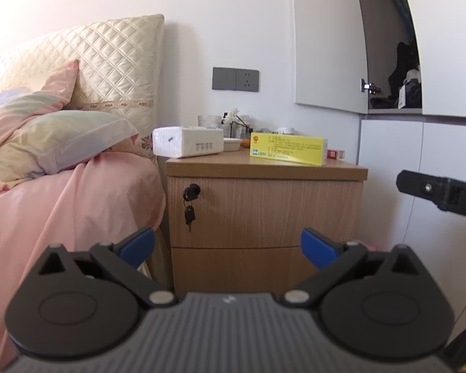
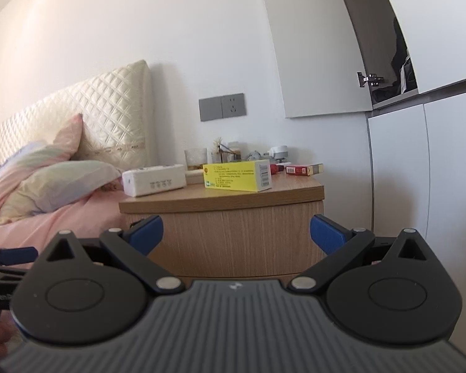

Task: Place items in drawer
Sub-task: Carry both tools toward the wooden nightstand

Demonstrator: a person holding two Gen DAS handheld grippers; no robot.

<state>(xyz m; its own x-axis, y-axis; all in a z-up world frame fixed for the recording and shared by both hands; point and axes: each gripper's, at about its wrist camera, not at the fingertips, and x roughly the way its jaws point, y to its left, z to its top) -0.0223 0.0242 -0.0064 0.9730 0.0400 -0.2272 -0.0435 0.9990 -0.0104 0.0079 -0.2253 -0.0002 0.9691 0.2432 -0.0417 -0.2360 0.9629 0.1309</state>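
Basically both grippers hang in front of the nightstand (image 1: 265, 174) with nothing in them: the left gripper (image 1: 227, 245) has its blue fingers spread wide, the right gripper (image 2: 236, 233) likewise spread and empty. They sit back from the wood front, probably because the drawer must be pulled first; both drawers look closed, the top drawer (image 1: 264, 211) with a lock and hanging key (image 1: 189, 214) at its left, the lower drawer (image 1: 242, 267) below it. No handle shows, so where to grip is unclear. Items to stow lie on top: a yellow box (image 2: 236, 175) near the front edge, a white tissue pack (image 2: 153, 180) to its left overhanging toward the bed (image 1: 62, 202), a red box (image 2: 304, 169) far right. Behind these, clutter: a glass (image 2: 195, 158), small bottles, a plug, too small to sort. Pink bedding presses against the nightstand's left side, white cabinet (image 2: 419, 171) close on the right, so side access is tight. In the left view the right gripper's tip pokes in at the right.
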